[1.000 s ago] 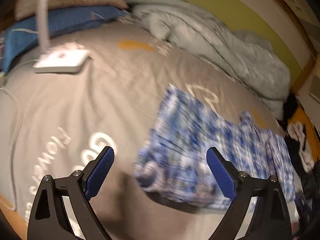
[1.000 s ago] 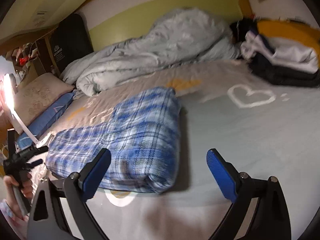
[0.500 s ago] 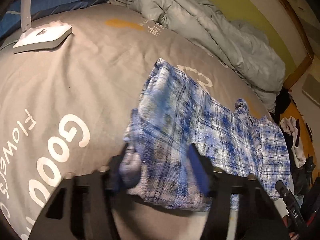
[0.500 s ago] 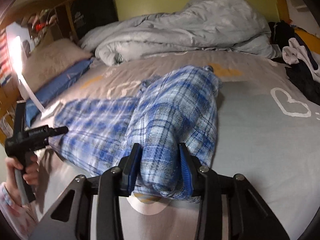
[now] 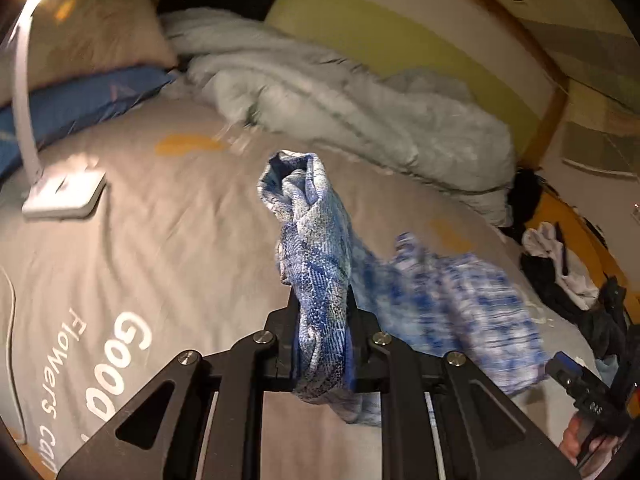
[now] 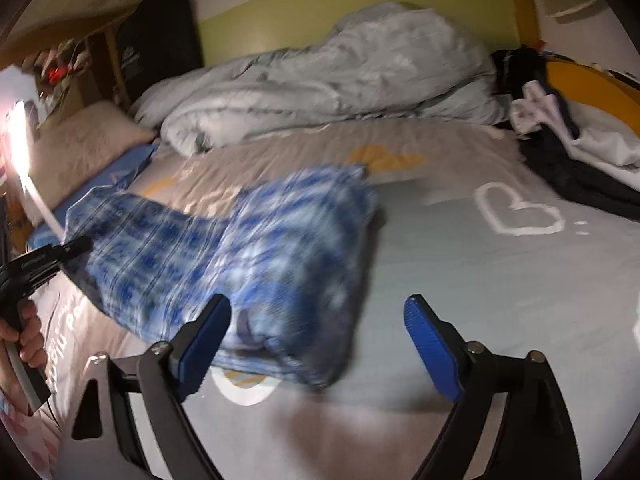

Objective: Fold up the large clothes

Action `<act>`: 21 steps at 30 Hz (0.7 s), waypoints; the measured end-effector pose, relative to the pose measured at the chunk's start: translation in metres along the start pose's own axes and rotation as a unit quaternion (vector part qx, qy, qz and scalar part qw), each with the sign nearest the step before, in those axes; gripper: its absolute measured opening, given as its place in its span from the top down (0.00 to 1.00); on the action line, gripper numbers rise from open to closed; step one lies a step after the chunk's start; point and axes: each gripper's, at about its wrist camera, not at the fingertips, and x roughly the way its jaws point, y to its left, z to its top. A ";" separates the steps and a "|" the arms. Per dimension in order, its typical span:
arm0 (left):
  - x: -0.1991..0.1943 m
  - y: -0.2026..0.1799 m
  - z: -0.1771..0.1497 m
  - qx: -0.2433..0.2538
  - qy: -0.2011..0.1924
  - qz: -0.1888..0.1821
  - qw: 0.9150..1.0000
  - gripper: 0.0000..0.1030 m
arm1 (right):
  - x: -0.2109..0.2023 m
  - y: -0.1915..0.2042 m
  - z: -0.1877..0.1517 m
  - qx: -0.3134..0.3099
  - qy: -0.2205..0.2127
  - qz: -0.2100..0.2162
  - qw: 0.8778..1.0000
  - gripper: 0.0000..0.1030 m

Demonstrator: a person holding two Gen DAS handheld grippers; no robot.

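Starting at the left gripper [image 5: 320, 312], we find its jaws, just closed, clamped on a bunched end of the blue plaid garment [image 5: 316, 240], lifted off the grey bed sheet [image 5: 160, 220]. The right gripper [image 6: 316, 332], jaws just reopened wide, holds nothing; the garment's far part lies beside its left finger on the bed.

The shirt [image 5: 320, 264] is soft woven plaid cloth. The bed [image 5: 180, 240] sheet is smooth matt cloth, the duvet [image 5: 360, 112] puffy; the lamp [image 5: 64, 196] base is glossy plastic.
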 end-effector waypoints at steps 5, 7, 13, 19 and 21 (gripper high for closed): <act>-0.013 -0.050 0.014 0.046 -0.010 -0.007 0.999 0.86 | -0.026 -0.027 0.016 0.004 -0.013 -0.027 1.000 0.12; -0.013 -0.067 0.019 0.042 -0.008 -0.025 0.999 0.86 | -0.034 -0.037 0.019 0.000 -0.016 -0.042 0.999 0.11; -0.006 -0.147 0.021 0.085 -0.005 -0.066 0.994 0.87 | -0.050 -0.069 0.016 0.033 -0.025 -0.052 0.998 0.11; 0.025 -0.227 -0.009 0.159 0.024 -0.093 0.983 0.87 | -0.052 -0.099 0.014 0.085 -0.017 -0.045 0.995 0.11; 0.045 -0.245 -0.025 0.175 0.049 -0.093 0.979 0.86 | -0.053 -0.106 0.014 0.099 -0.016 -0.044 0.994 0.11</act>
